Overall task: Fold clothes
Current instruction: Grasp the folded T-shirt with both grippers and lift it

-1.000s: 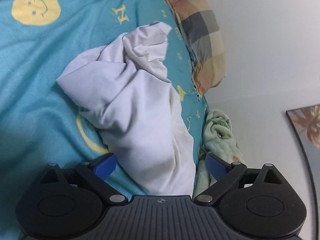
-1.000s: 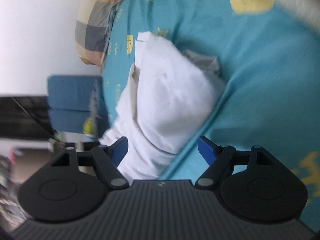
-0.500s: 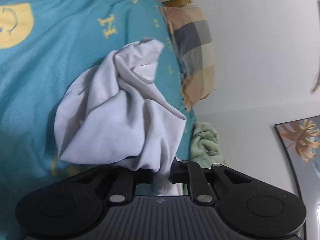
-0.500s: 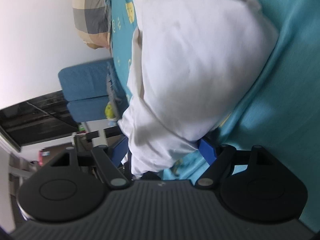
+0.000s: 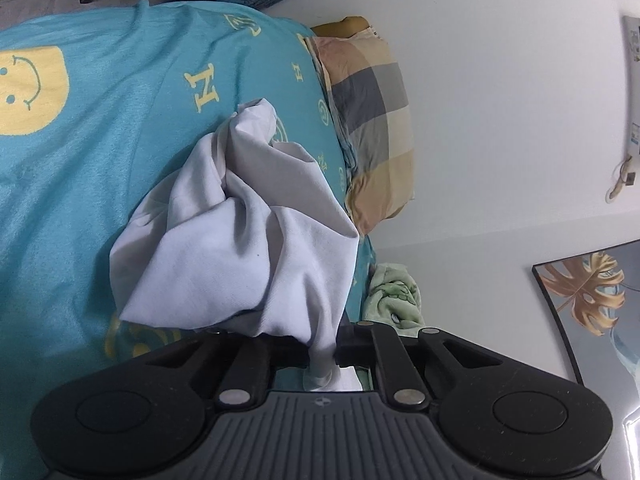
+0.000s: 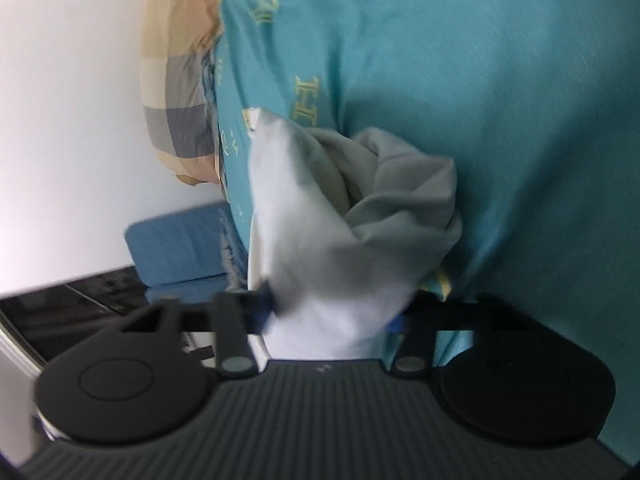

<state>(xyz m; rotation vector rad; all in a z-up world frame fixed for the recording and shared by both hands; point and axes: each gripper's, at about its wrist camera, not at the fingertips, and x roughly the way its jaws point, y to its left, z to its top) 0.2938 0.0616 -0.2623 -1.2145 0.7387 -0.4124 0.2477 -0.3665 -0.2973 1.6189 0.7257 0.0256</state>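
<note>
A crumpled white garment (image 5: pixel 240 248) lies bunched on a turquoise bedsheet (image 5: pixel 80 184) with yellow smiley prints. My left gripper (image 5: pixel 322 354) is shut on a fold of the garment at its near edge. In the right wrist view the same white garment (image 6: pixel 340 248) fills the middle, and my right gripper (image 6: pixel 334 316) has its jaws closed in on a thick bunch of the cloth. The image there is blurred by motion.
A checked pillow (image 5: pixel 372 120) lies at the bed's head against a white wall. A pale green cloth (image 5: pixel 394 296) sits beside the bed edge. A leaf picture (image 5: pixel 592 296) leans at the right. A blue chair (image 6: pixel 180 248) stands beyond the bed.
Both grippers went from open around the garment to closed on it. The left closed first, the right within the last half second, and the cloth has bunched up.
</note>
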